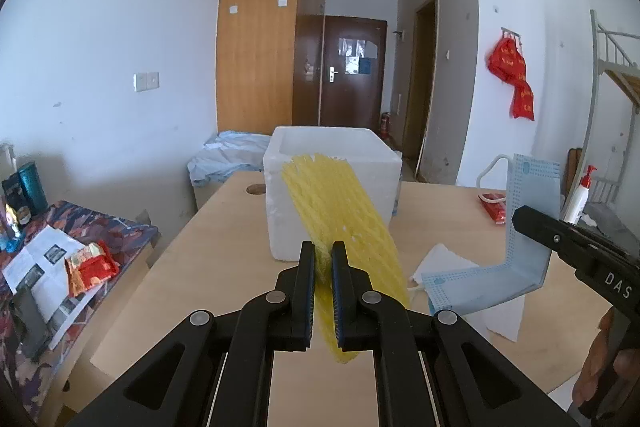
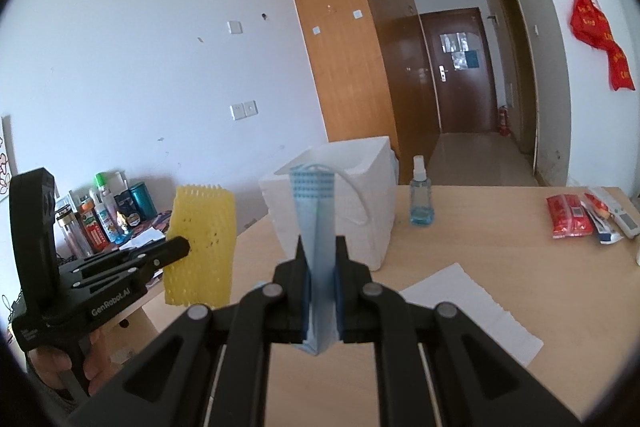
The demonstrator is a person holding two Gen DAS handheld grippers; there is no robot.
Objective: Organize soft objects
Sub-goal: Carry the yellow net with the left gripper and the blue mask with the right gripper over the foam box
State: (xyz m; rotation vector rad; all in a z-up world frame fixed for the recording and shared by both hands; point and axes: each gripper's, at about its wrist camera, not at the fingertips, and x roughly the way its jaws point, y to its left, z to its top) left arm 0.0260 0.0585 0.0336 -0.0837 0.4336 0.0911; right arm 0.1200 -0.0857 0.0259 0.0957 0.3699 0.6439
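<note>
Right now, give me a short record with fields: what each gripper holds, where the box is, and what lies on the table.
left gripper: shut on yellow foam net, held above the table
right gripper: shut on blue face mask
white foam box: on wooden table, open top, ahead of both grippers
other items on table: white paper sheet, spray bottle, red packet

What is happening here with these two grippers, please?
A person is sorting soft things. The left gripper is shut on a yellow foam net, and the right gripper is shut on a blue face mask. Both are held above the wooden table, near the open white foam box.
</note>
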